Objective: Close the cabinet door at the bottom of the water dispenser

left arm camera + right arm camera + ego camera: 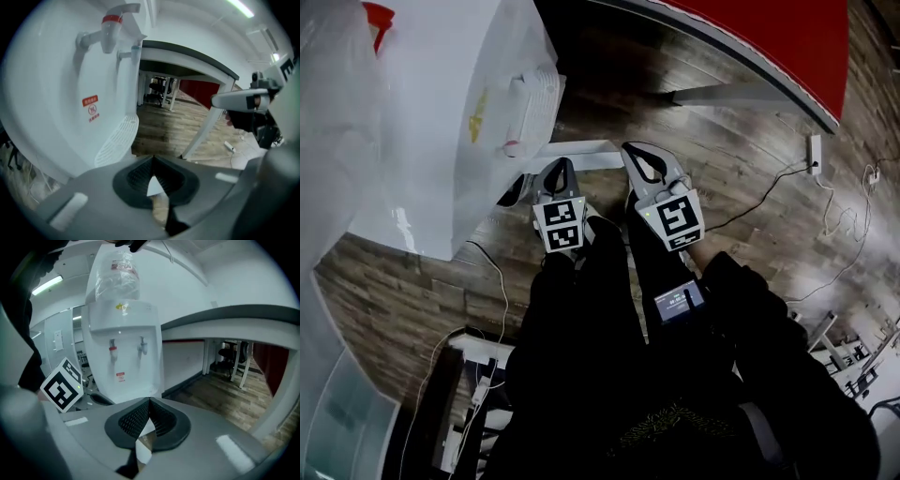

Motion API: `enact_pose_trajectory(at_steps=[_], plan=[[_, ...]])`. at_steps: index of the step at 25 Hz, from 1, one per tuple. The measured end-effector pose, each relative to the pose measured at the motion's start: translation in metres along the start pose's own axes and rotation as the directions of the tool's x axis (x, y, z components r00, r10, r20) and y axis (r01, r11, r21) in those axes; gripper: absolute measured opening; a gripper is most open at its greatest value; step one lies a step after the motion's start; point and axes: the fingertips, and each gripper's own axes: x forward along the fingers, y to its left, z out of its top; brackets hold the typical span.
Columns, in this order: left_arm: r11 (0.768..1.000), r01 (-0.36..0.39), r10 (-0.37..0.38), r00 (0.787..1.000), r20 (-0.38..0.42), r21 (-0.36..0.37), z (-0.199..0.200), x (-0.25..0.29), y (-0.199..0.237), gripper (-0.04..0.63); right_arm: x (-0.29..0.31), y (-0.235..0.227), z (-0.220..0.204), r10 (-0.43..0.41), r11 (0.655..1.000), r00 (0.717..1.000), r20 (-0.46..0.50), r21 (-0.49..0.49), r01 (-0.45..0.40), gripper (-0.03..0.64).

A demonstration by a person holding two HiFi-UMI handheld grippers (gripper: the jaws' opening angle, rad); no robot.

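Observation:
The white water dispenser (441,112) stands at the left of the head view, seen from above, with its drip tray (530,112) facing me. In the right gripper view the dispenser (124,348) shows a bottle on top and two taps; its lower part is hidden behind the gripper body. A white strip (581,155) juts from its base toward the right; I cannot tell whether it is the cabinet door's edge. My left gripper (558,171) and right gripper (642,159) hang side by side just in front of the dispenser, both shut and empty.
A table with a white leg (206,131) stands to the right of the dispenser over wooden floor. Cables and a power strip (814,150) lie on the floor at right. More cables and a white frame (469,394) sit at lower left.

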Motion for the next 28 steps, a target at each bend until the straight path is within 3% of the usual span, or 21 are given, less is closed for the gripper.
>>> enact_pose_trajectory(at_steps=[7,16,20,28], plan=[[0.999,0.023,-0.02,0.997,-0.078,0.037,-0.061,0.012,0.005,0.007,0.023,0.031,-0.096,-0.007,0.999,0.989,-0.148,0.031,0.012,0.0],[0.997,0.051,-0.044,0.99,-0.131,0.051,-0.105,0.025,0.004,0.006,0.04,0.051,-0.153,0.015,1.0,0.975,-0.224,0.017,-0.011,0.0],[0.999,0.045,-0.04,0.986,-0.164,0.029,-0.118,0.037,0.007,0.006,0.046,0.046,-0.161,0.004,1.0,0.97,-0.244,0.013,-0.001,0.0],[0.999,0.028,-0.033,0.985,-0.167,-0.035,-0.11,0.05,0.01,0.006,0.061,0.026,-0.14,-0.033,0.999,0.981,-0.193,0.019,0.037,0.0]])
